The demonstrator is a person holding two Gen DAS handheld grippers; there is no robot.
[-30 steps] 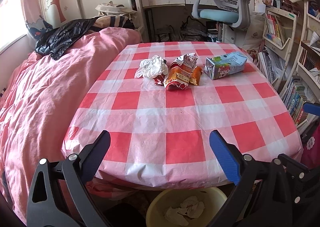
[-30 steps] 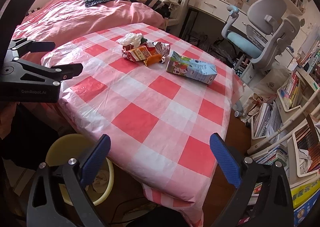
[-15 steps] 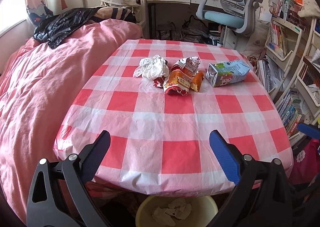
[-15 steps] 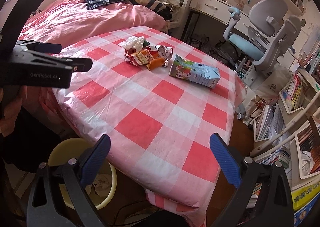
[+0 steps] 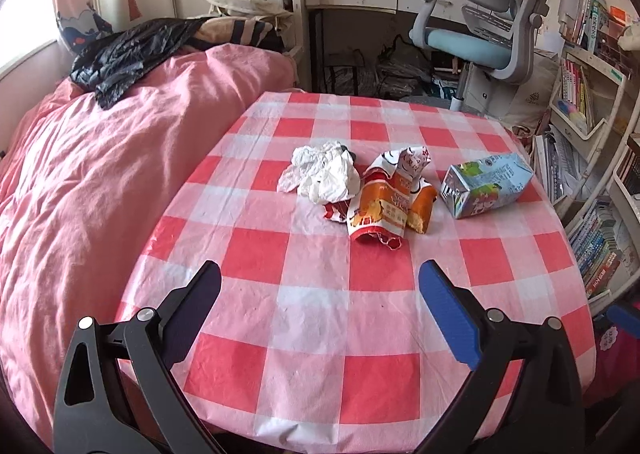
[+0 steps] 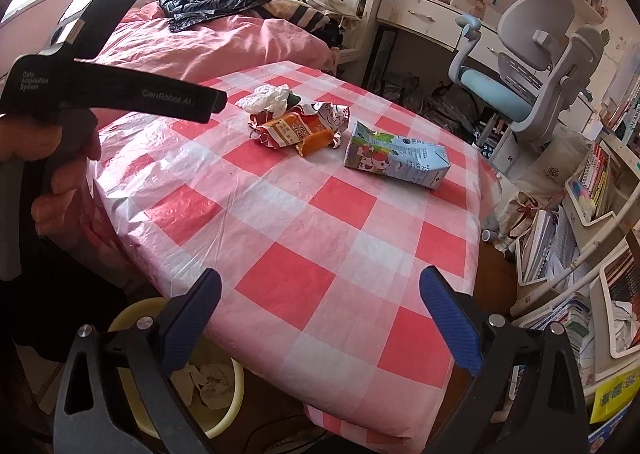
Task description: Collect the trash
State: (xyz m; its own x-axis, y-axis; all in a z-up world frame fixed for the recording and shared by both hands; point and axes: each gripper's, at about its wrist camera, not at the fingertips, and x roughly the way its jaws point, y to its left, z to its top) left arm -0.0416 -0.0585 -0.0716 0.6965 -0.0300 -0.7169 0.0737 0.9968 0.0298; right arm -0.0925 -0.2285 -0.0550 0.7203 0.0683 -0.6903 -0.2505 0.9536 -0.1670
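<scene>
Checked table [image 5: 312, 318]: one tissue wad [image 5: 322, 173], one wrapper [image 5: 386, 201], one carton [image 5: 486, 183]; both tongs [image 5: 320, 296] [image 6: 320, 300] spread, empty.

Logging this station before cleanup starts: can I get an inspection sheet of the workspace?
Surface: table under red-and-white checked cloth.
Job's things: crumpled tissue, snack wrappers, milk carton lying on its side; yellow bin on the floor, paper inside.
Clutter: nothing seen besides the trash.
Grippers: left gripper and right gripper open, empty.
Cables: one on the floor under the table.
Surroundings: pink bed, desk chair, bookshelves.
</scene>
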